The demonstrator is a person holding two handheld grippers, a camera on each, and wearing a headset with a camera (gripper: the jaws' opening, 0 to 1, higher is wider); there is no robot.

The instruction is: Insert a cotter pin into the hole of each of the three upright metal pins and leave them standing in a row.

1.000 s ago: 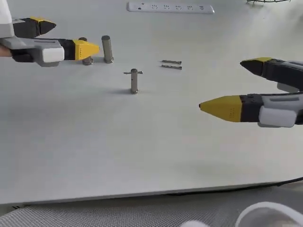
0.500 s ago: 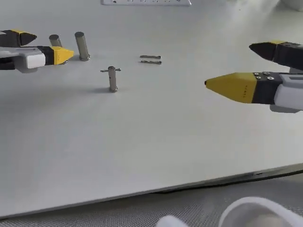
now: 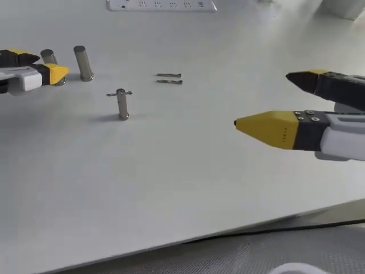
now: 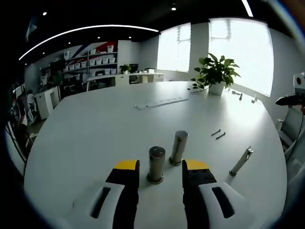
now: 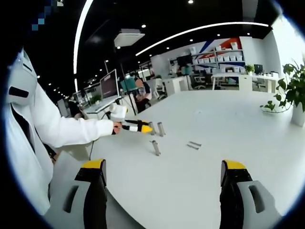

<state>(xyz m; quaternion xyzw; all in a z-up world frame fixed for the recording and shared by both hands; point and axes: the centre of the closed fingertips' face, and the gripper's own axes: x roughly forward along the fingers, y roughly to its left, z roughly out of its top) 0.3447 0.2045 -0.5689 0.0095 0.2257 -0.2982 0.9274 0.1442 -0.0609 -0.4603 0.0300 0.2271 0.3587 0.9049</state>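
My right gripper [image 3: 262,99] has yellow jaw tips, then black, then a pale grey body. My left gripper [image 3: 52,64] has the same yellow, black and grey. Just ahead of its tips the nearest metal pin [image 4: 156,164] is dull silver, like the second metal pin [image 4: 178,148] beyond it and the third metal pin [image 3: 121,103] toward my right gripper. Ahead of my right gripper, the loose cotter pins [image 3: 169,78] are darker grey. The table [image 3: 171,182] is plain white. My sleeve [image 5: 71,129] is white.
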